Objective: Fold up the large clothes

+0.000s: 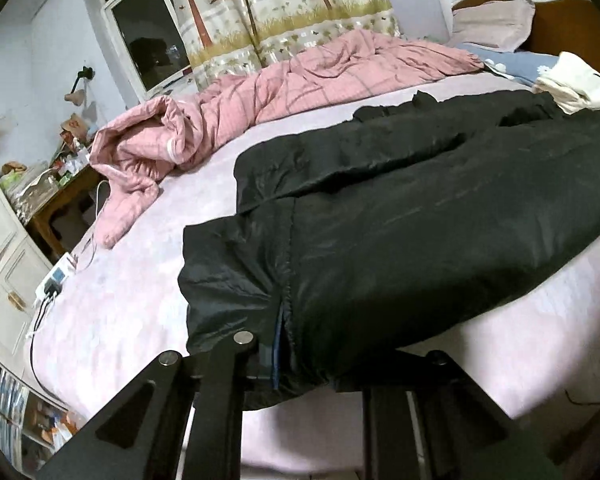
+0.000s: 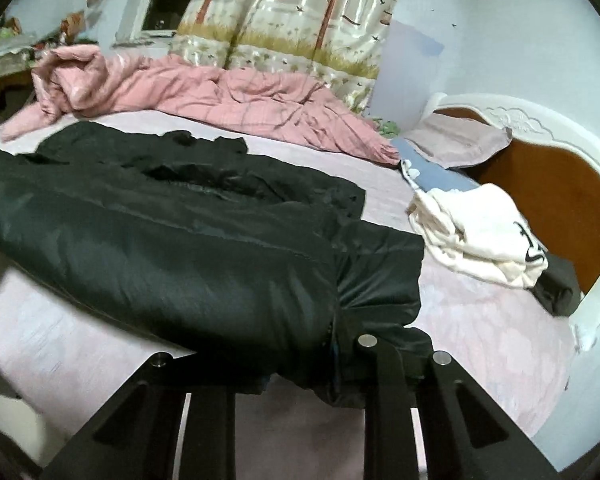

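Observation:
A large black padded jacket lies spread across the pink bed sheet. Its near hem is bunched and lifted off the sheet. My left gripper is shut on that hem beside the zip seam, at the bottom of the left wrist view. In the right wrist view the same jacket stretches away to the left. There my right gripper is shut on the other end of the near hem, with fabric gathered between its fingers. The fingertips of both are hidden by the cloth.
A crumpled pink quilt lies along the far side of the bed. Folded white clothes and a dark bundle sit near the headboard, by pillows. A power strip lies at the bed's left edge, beside white cabinets.

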`<state>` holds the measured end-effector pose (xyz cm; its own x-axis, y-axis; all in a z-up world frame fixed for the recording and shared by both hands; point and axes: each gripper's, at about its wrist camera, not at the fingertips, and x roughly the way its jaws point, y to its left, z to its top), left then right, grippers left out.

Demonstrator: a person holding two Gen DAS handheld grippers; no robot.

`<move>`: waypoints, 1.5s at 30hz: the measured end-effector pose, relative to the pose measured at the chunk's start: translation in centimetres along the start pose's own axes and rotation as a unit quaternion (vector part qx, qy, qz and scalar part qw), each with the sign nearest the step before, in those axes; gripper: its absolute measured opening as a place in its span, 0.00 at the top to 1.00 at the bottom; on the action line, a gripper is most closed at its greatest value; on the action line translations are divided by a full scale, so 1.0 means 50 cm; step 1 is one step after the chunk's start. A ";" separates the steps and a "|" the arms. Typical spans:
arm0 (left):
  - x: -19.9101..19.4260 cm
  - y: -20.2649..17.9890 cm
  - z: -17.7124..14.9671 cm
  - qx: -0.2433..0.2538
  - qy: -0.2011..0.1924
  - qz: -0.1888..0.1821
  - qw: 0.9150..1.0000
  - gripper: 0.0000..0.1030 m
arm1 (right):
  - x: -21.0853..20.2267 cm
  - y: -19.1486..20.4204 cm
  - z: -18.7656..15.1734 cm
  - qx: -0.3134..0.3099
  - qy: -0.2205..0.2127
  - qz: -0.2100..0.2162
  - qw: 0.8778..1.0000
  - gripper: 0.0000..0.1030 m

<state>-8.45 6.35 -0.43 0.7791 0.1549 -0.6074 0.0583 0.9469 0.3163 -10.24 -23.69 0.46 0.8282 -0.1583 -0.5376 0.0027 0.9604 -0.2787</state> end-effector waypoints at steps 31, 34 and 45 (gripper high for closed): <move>-0.017 0.067 0.060 -0.041 -0.054 0.032 0.997 0.33 | -0.012 -0.051 0.055 0.047 -0.024 0.012 0.999 0.58; -0.018 0.077 0.103 -0.041 -0.074 0.039 0.996 0.28 | -0.004 -0.058 0.087 0.046 -0.035 0.010 0.998 0.54; 0.109 0.113 0.282 -0.048 -0.094 0.055 0.993 0.19 | 0.125 -0.107 0.266 0.078 -0.054 0.019 0.995 0.41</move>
<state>4.94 8.58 8.30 0.8811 0.2119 -0.4227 -0.0867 0.9512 0.2961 2.40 -26.77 9.18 0.8846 -0.1047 -0.4544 0.0511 0.9904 -0.1286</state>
